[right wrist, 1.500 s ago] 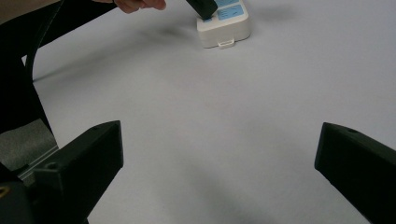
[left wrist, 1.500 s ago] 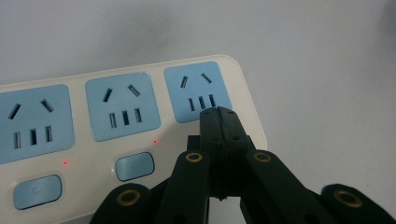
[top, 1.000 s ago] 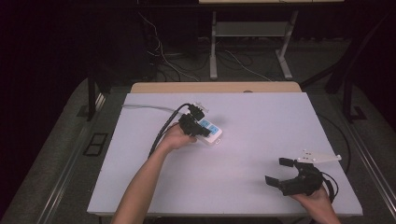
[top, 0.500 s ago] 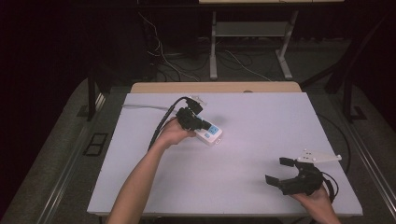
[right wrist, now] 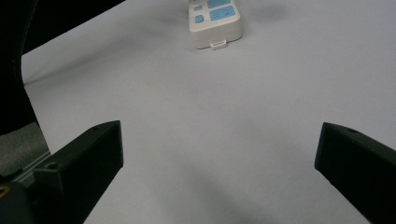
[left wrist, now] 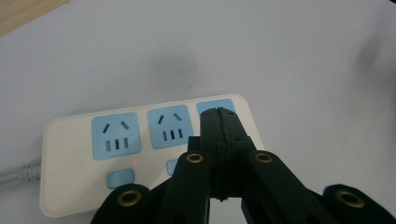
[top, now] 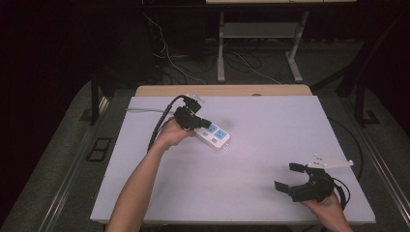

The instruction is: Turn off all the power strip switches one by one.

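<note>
A white power strip (top: 218, 136) with blue sockets lies on the white table (top: 251, 193), left of the middle. My left gripper (top: 208, 123) hovers just above the strip's near end, its jaws pressed together with nothing between them. In the left gripper view the shut tips (left wrist: 218, 113) cover part of the end socket of the power strip (left wrist: 70, 163), and a small red light (left wrist: 136, 162) glows on it. My right gripper (top: 288, 177) rests near the table's front right corner, its jaws wide apart and empty. In the right gripper view the gripper (right wrist: 224, 154) points toward the power strip (right wrist: 215, 28) far ahead.
The strip's grey cord (top: 145, 110) runs off toward the table's left back edge. A wooden board (top: 222, 90) borders the table's far side. Cables and a metal stand (top: 222, 48) lie on the floor behind.
My left gripper has risen a little and drawn back toward the table's far left, still shut. The power strip and the right gripper have stayed put.
</note>
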`<state>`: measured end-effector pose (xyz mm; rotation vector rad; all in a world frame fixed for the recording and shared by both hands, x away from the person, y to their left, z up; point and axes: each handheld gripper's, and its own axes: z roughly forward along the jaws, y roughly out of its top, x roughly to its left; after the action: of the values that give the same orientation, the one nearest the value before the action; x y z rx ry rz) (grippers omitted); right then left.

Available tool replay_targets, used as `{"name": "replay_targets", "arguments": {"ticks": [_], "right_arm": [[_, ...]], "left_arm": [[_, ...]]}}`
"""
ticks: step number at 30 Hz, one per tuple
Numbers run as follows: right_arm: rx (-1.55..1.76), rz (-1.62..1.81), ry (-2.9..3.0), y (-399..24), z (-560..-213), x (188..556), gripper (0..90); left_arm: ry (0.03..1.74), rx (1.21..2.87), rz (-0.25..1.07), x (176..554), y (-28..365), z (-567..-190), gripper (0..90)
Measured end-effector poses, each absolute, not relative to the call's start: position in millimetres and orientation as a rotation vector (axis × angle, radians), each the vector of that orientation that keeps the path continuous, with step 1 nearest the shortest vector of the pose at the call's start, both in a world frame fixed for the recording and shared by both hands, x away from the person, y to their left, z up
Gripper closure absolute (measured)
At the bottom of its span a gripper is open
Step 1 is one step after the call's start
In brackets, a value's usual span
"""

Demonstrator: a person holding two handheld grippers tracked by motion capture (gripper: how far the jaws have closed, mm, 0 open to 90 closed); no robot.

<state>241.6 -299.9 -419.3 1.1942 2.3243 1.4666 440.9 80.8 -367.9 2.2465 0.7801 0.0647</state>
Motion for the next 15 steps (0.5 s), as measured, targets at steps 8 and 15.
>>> {"name": "replay_targets", "arguments": {"ticks": [8,15], "right_arm": [[1.196,1.465,2.326,-298.7,-419.3,242.3,1.0],[1.197,1.467,2.323,-299.3,-419.0,242.2,1.0]], "left_arm": [[0.823,2.221,0.086,446.6,93.0,-368.9,89.3],[0.853,2.223,0.084,452.2,96.2,-375.5,89.3]]}}
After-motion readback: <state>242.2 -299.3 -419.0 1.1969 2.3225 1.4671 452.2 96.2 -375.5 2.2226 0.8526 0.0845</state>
